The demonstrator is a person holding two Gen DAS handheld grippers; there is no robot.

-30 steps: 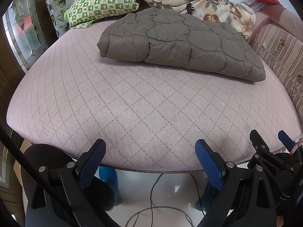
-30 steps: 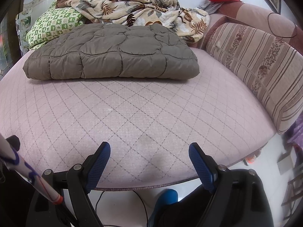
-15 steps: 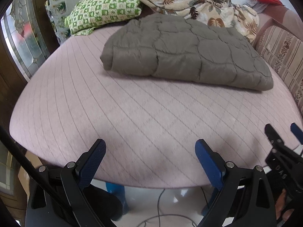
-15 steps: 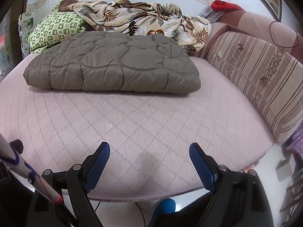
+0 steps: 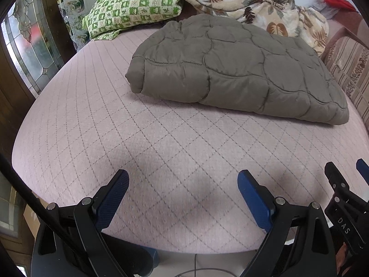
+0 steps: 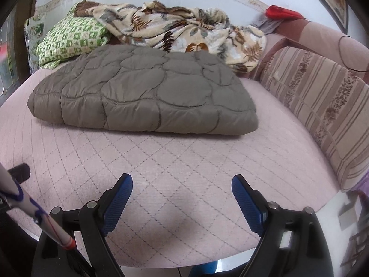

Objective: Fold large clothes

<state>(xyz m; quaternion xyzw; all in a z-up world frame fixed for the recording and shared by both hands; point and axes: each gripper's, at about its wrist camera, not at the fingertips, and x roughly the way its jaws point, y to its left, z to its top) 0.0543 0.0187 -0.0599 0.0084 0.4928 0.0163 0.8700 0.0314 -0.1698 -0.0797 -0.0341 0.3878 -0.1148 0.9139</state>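
Observation:
A grey-brown quilted jacket lies folded in a thick rectangle on the pink quilted bed; it also shows in the right wrist view. My left gripper is open and empty over the bed's near edge, well short of the jacket. My right gripper is open and empty over the near edge too. The right gripper's black frame shows at the right edge of the left wrist view.
A green checked pillow and a leaf-print blanket lie at the head of the bed. A striped bolster runs along the right side. A stained-glass door stands at the left. A cable lies on the floor below.
Both grippers have moved forward over the bed's edge toward the jacket and tilted up. Their jaws stayed open. The jacket has not moved.

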